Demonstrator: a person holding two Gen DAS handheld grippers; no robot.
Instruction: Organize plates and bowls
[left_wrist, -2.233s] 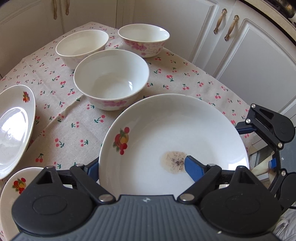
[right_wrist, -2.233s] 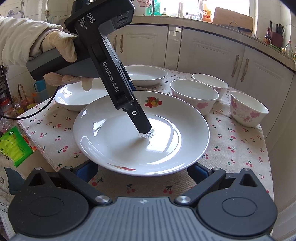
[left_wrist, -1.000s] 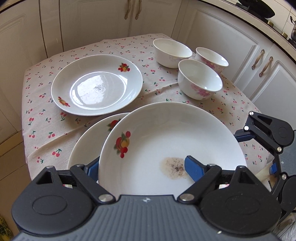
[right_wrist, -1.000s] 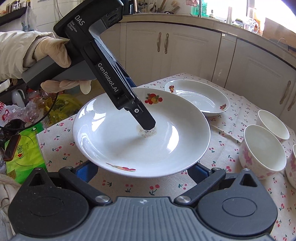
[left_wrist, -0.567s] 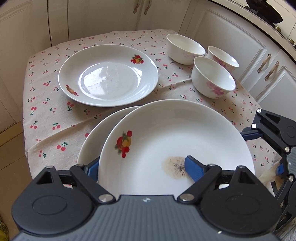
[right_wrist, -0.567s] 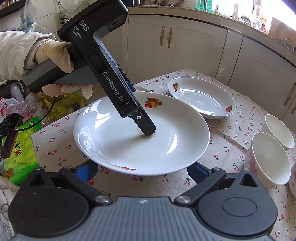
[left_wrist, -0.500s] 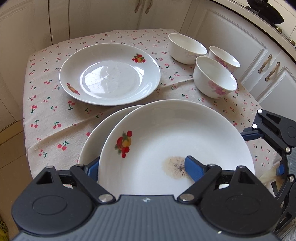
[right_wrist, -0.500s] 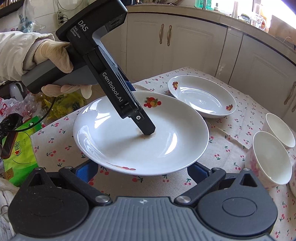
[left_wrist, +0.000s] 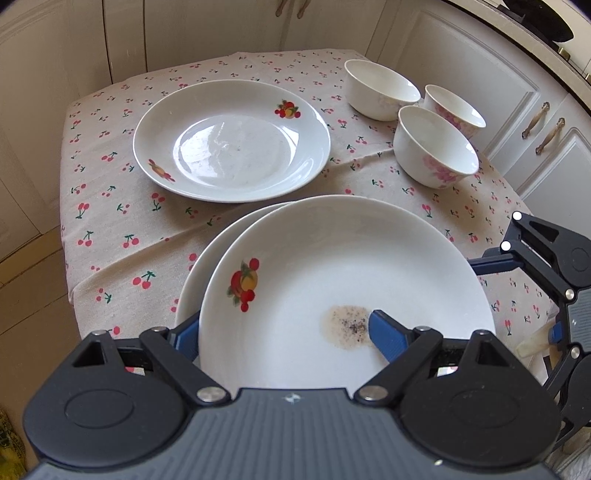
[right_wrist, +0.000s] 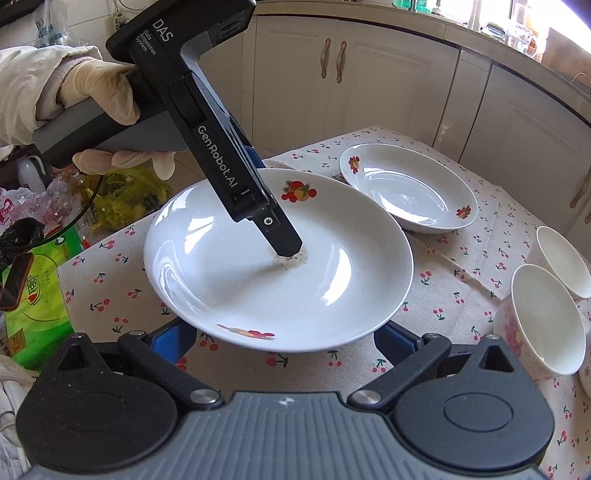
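My left gripper (left_wrist: 284, 332) is shut on the rim of a white fruit-print plate (left_wrist: 351, 266) with a brown speckled stain, one finger on top and one beneath. It holds the plate over a second plate (left_wrist: 195, 277) on the cherry-print tablecloth. The held plate (right_wrist: 258, 280) also shows in the right wrist view, with the left gripper (right_wrist: 286, 247) reaching into it. My right gripper (right_wrist: 280, 341) is open, its fingers wide apart under the plate's near rim. A third plate (left_wrist: 232, 140) lies further back. Three bowls (left_wrist: 436, 147) stand at the back right.
The small table (left_wrist: 110, 206) is edged by white cabinets (left_wrist: 461, 55) behind and right. In the right wrist view, bags and a green box (right_wrist: 33, 295) lie on the floor at the left. The third plate (right_wrist: 406, 188) and bowls (right_wrist: 546, 317) lie to the right.
The held plate has been carried from beside the bowls across the table until it hangs over the second plate. Both grippers stayed as they were on it.
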